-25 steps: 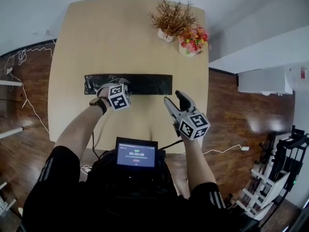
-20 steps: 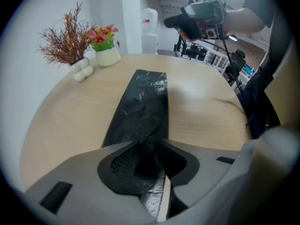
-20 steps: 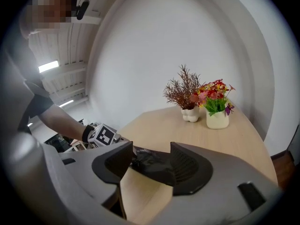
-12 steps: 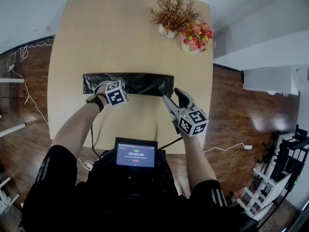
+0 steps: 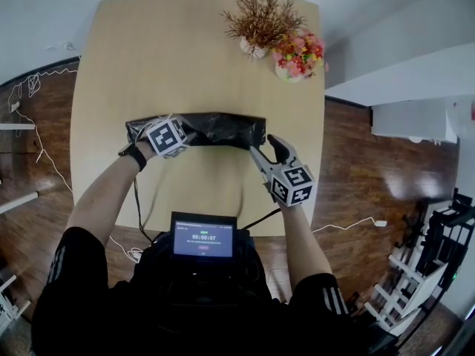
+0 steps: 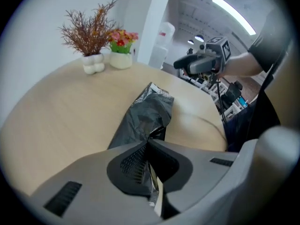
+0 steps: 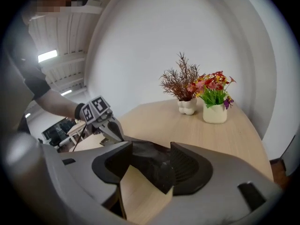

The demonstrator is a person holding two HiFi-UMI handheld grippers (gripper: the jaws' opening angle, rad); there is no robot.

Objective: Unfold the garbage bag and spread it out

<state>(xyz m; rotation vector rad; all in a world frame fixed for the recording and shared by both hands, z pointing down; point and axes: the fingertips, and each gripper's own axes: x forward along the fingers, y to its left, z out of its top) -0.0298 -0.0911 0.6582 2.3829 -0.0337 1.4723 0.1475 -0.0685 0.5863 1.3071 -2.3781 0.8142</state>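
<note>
The black garbage bag (image 5: 219, 128) lies as a long folded strip across the light wooden table (image 5: 193, 58). My left gripper (image 5: 180, 131) is shut on the bag near its left part, with black film pinched between the jaws (image 6: 147, 143) and the strip (image 6: 145, 111) running away ahead. My right gripper (image 5: 267, 149) stands open at the bag's right end. In the right gripper view the bag's end (image 7: 157, 168) lies between the spread jaws (image 7: 150, 150), and the pads do not press on it. The left gripper (image 7: 115, 128) shows further along the strip.
A white vase of dried twigs (image 5: 256, 28) and a pot of coloured flowers (image 5: 297, 58) stand at the table's far right. A small screen (image 5: 202, 237) hangs at the person's chest. Wooden floor with cables (image 5: 30, 117) surrounds the table.
My left gripper has closed on the bag, and the bag's left part now looks bunched and raised. My right gripper has come closer to the bag's right end and stays open.
</note>
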